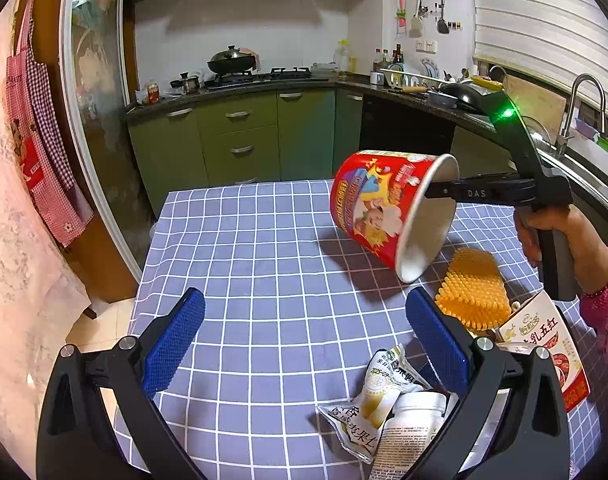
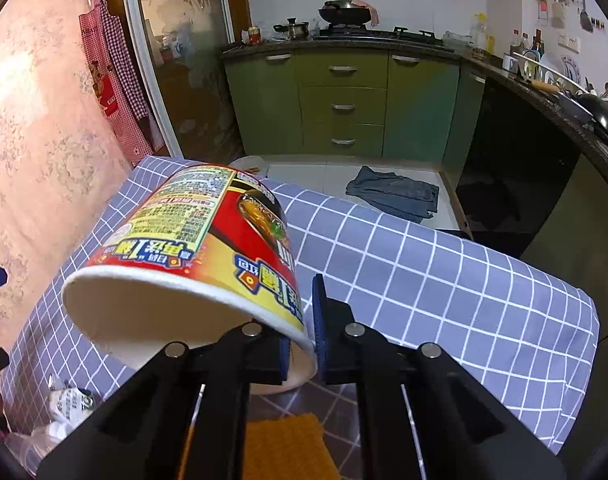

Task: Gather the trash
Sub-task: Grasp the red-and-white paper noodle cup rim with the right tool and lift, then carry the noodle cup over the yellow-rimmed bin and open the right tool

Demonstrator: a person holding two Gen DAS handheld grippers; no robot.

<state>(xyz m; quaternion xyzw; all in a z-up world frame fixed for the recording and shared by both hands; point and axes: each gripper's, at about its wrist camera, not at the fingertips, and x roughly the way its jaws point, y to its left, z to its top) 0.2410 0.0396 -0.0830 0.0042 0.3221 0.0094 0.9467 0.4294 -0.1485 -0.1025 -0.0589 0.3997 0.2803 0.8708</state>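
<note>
Two grippers are shown. Right gripper (image 2: pixel 304 344): its blue pads are clenched on the rim wall of one red instant-noodle cup (image 1: pixel 388 208), one pad inside the mouth and one outside; the cup hangs tilted on its side above the table (image 1: pixel 243 248), clear of the blue-and-white checked cloth, with its white interior facing down and toward the person's hand (image 1: pixel 552 236) on the grip. Left gripper (image 1: pixel 304 344): released, its two blue pads spread wide with nothing between them, held over the near part of the table. Items lying on the cloth near the left gripper: one crumpled white snack wrapper (image 1: pixel 378 396) printed with green characters; one white plastic bottle (image 1: pixel 414 428) lying just beside it; one orange ribbed scrubbing pad (image 1: pixel 474 288) below the lifted cup; one red-and-cream carton (image 1: pixel 548 348) at the right edge. Background: green kitchen cabinets (image 1: pixel 239 136), one wok (image 1: pixel 231 60) on the stove, and one red checked apron (image 1: pixel 39 120) hanging at the left.
</note>
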